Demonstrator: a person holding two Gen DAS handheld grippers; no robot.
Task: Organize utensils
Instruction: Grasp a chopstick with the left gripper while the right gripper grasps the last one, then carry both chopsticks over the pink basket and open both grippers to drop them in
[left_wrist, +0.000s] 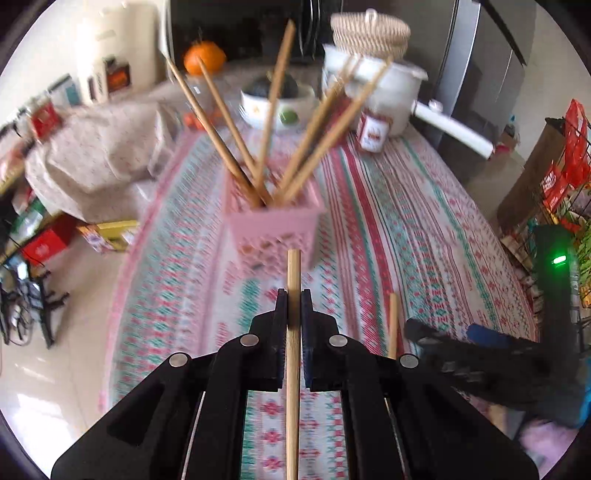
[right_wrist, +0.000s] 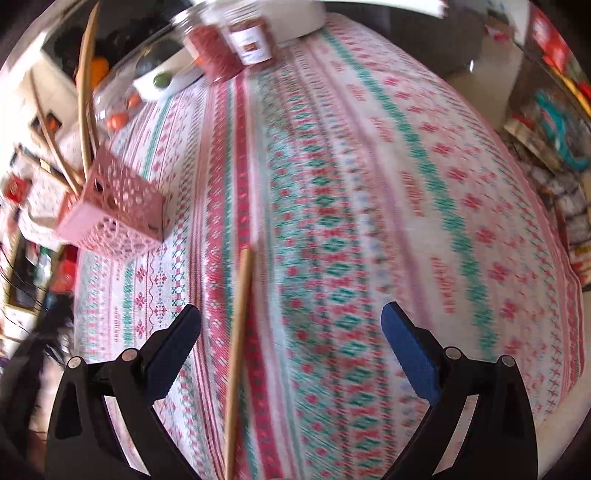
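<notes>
While the left gripper (left_wrist: 293, 295) tilts steeply down toward the patterned tablecloth (left_wrist: 424, 236), its two fingers are pinched tight on a single wooden chopstick (left_wrist: 293, 273), which runs straight up the middle of that view from 6 o'clock and pokes out just past the fingertips. Dead ahead at 12 o'clock from the tips sits the pink lattice basket (left_wrist: 275, 229), with a bunch of chopsticks (left_wrist: 273, 110) fanned out of it. The held stick's end looks just short of the basket wall, though it's blurry so I can't say if they touch.

The right gripper (right_wrist: 291, 317) points down even harder, fingers spread wide and gripping nothing. Another loose chopstick (right_wrist: 240, 350) lies on the cloth between them, nearer the left finger, apart from both pads.

Only the left wrist view has the white pot (left_wrist: 384, 92) with a long handle at 1 o'clock, the woven lid behind it, a bowl (left_wrist: 277, 103) and an orange pumpkin-looking thing (left_wrist: 204, 57) at 11. It also catches the right gripper as a dark blur at 4 o'clock. The right wrist view puts the basket (right_wrist: 118, 206) at 10 o'clock, tipped by the lens, and shows a red-labelled jar (right_wrist: 249, 40) at 12.
</notes>
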